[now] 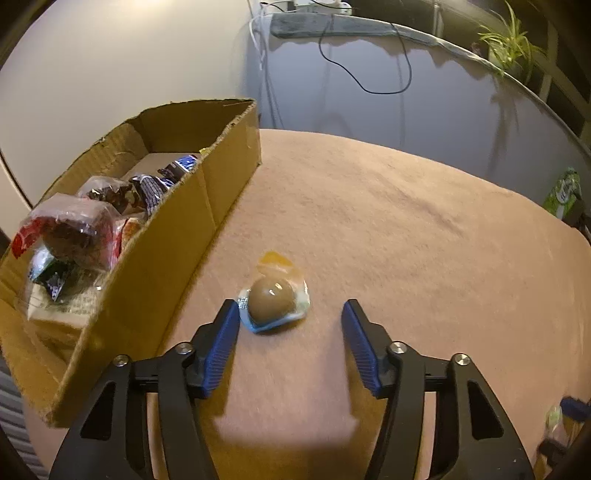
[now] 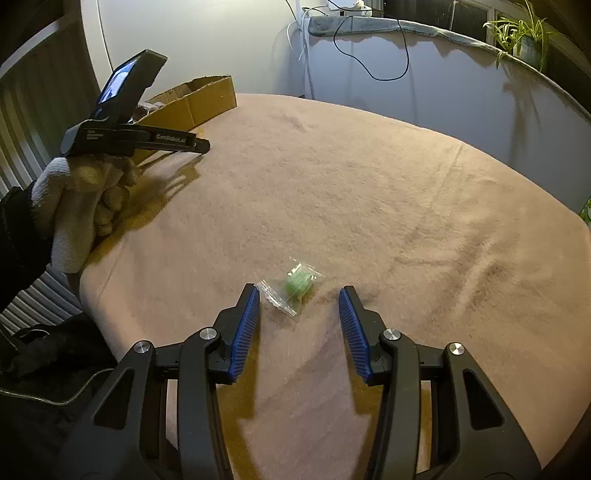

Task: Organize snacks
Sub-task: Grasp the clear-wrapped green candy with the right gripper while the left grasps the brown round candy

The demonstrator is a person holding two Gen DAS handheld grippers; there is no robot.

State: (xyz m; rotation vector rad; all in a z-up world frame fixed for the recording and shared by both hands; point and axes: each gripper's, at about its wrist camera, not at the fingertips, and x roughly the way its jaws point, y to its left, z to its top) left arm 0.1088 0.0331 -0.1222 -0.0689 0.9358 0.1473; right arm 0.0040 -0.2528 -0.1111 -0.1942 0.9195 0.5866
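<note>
A brown ball-shaped snack in a clear wrapper [image 1: 271, 304] lies on the pink cloth [image 1: 406, 240], between the tips of my left gripper [image 1: 290, 308]. That gripper is open; its left pad sits at the wrapper's edge and its right pad stands well clear. Left of it is a cardboard box [image 1: 166, 258] holding several wrapped snacks [image 1: 74, 236]. In the right wrist view, a small green candy in a clear wrapper [image 2: 297, 282] lies just ahead of my open right gripper [image 2: 299, 293], neither pad pressing on it. A gloved hand [image 2: 81, 192] holds the left gripper [image 2: 199, 146] beside the box [image 2: 207, 96].
A green package [image 1: 563, 192] sits at the table's far right edge. Behind the table hang cables [image 2: 369, 55] against a pale wall, with a potted plant [image 2: 524, 33] on a ledge. Dark fabric [image 2: 55, 354] lies off the table's near left edge.
</note>
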